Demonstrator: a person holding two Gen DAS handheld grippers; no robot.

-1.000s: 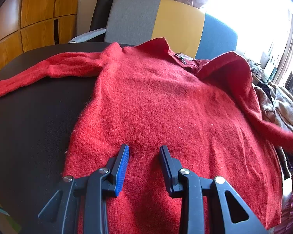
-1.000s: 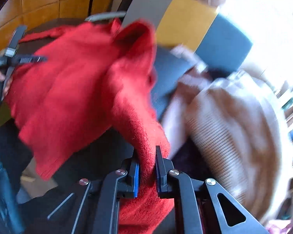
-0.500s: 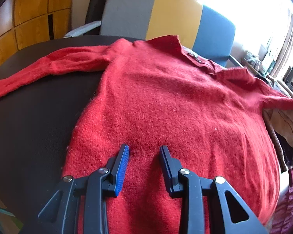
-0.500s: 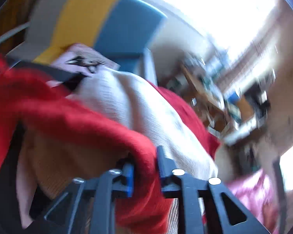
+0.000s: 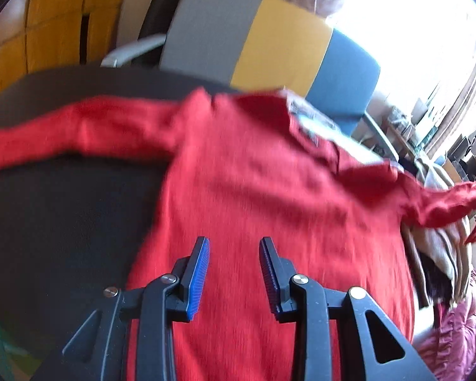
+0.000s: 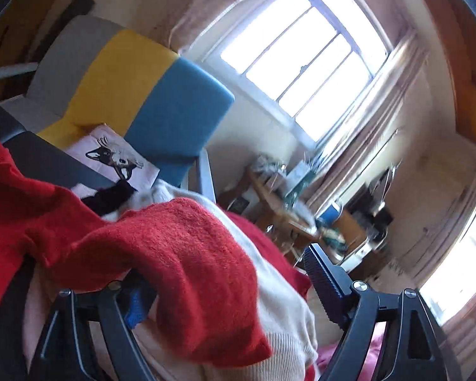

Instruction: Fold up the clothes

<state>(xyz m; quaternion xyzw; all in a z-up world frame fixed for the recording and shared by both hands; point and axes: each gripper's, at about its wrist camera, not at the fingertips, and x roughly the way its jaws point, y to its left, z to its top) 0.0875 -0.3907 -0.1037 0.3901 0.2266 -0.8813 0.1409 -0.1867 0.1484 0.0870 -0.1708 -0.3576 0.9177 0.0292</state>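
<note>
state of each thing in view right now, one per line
red knit sweater: spread flat on the dark table, unfolded
sweater's right sleeve: draped over the right gripper's left finger, unclamped
left gripper: jaws open, over the sweater's body
right gripper: jaws wide open
cream knit garment: heaped, unfolded

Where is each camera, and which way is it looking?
Left wrist: sits on the left gripper, looking forward and down over the red sweater on the dark table toward the chair; only its open fingers show.
Right wrist: sits on the right gripper, tilted up toward the window; its open fingers show, with the sweater's sleeve draped over the left one.
Both see: the sweater and the grey, yellow and blue chair.
</note>
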